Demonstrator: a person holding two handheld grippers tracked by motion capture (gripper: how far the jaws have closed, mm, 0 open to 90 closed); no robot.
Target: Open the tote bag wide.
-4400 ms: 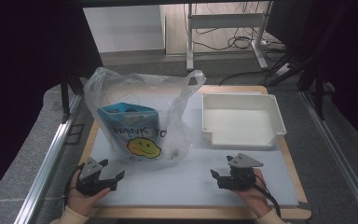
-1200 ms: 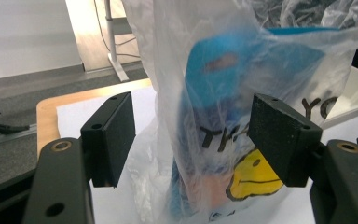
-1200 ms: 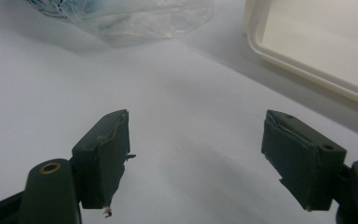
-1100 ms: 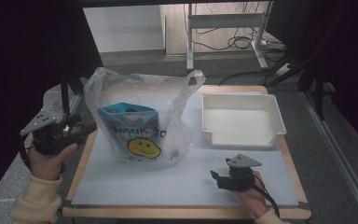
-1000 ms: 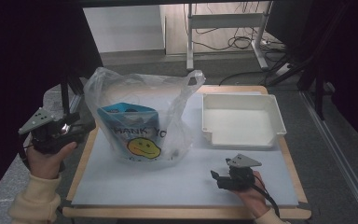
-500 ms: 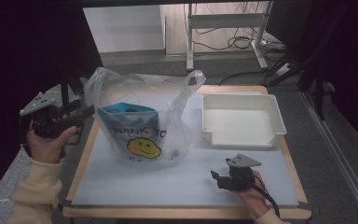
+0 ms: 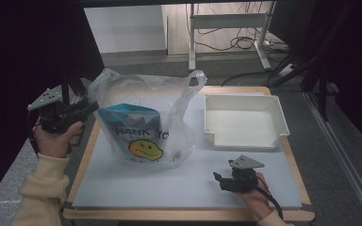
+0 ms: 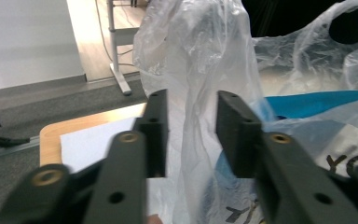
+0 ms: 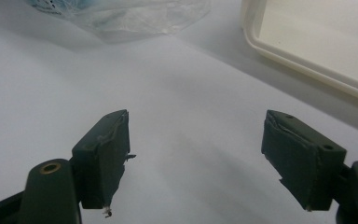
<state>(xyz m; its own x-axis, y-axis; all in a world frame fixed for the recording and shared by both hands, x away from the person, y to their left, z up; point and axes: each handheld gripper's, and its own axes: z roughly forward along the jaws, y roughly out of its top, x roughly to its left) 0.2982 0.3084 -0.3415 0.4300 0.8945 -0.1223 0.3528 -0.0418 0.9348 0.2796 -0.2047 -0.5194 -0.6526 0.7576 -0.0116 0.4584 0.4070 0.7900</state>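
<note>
The plastic bag edge is between the closing left claw, not yet pinched; the right claw is held open, idle.

Plastic bag is standing on the mat, left of centre, with a pouch sitting inside it. Tray is lying to its right. Left gripper is hovering at the bag's left edge; right gripper is resting near the front.

plastic bag | print: "THANK YO…" above yellow smiley face
</note>
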